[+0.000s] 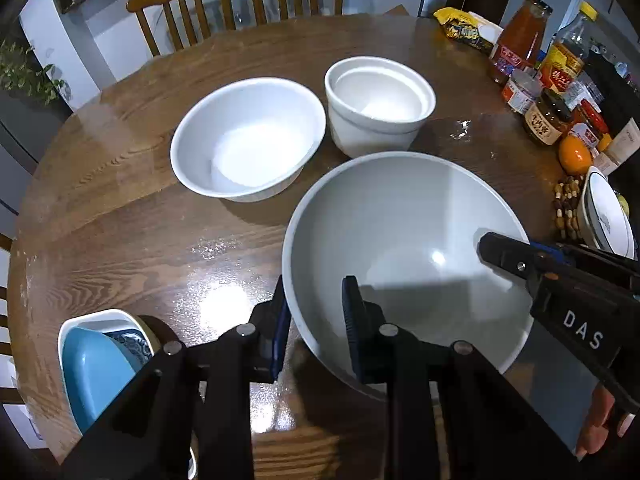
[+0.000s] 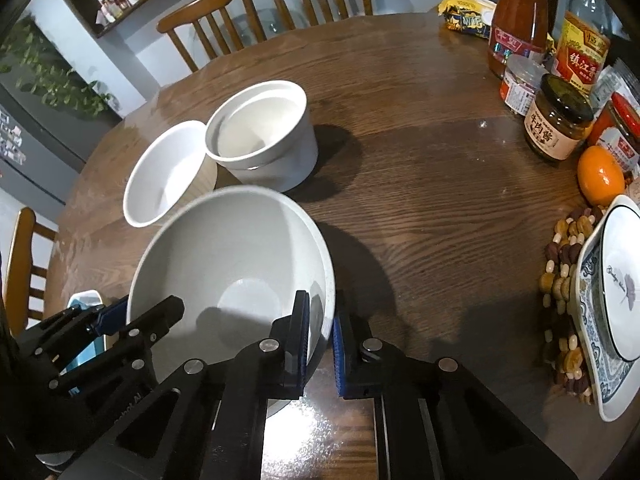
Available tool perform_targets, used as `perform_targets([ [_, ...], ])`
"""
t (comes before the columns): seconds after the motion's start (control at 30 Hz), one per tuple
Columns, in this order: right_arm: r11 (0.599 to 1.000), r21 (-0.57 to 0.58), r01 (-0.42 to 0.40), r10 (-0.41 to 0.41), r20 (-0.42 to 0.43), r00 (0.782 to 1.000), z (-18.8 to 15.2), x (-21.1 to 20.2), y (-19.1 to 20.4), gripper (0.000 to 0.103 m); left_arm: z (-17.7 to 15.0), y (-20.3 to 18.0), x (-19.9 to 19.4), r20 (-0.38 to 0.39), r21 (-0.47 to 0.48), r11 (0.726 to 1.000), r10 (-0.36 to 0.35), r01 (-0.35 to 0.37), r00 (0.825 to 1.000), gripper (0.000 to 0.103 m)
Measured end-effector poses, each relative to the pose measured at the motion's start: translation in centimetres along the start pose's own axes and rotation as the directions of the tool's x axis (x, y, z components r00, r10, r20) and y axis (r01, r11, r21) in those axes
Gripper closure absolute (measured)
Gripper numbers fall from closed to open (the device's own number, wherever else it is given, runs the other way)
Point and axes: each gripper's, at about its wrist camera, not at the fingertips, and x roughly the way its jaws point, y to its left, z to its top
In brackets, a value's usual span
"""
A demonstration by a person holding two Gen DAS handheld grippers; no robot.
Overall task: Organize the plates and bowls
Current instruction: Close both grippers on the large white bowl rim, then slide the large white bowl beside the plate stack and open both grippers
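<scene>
**A:** Bowls first: where does the large grey bowl [image 1: 408, 248] sit?

**B:** Nearest the person, at six o'clock on the round wooden table [image 1: 132, 216]. Two white vessels lie beyond it: a wide white bowl [image 1: 248, 140] at eleven o'clock and a straight-sided white pot [image 1: 378, 106] at twelve, just beside each other.

**A:** And the tools?

**B:** Left gripper [image 1: 316, 320]: its pads straddle the grey bowl's near-left rim, one outside, one inside, clamped on it. Right gripper [image 2: 322, 332]: closed likewise on the near-right rim, wall pinched between blue pads.

**A:** Other items?

**B:** Blue dish [image 1: 96, 368] in a white tray at eight o'clock; patterned plate [image 2: 616, 300] on a beaded mat [image 2: 564, 280] at three; jars, bottles and an orange [image 2: 600, 176] at two.
</scene>
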Motion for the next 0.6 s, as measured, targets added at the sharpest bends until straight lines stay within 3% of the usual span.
perform_targets([
  [0.27, 1.000, -0.013, -0.004, 0.004, 0.029, 1.000, -1.2, -1.8, 0.9, 0.091, -0.6, 0.3, -2.4, 0.064, 0.016, 1.000, 0.021, -0.022, 0.998, 0.080],
  [0.6, 0.999, -0.044, -0.019, 0.021, 0.046, 0.999, -2.9, -3.4, 2.6, 0.091, -3.3, 1.5, -3.8, 0.066, 0.005, 0.999, 0.033, -0.033, 0.997, 0.080],
])
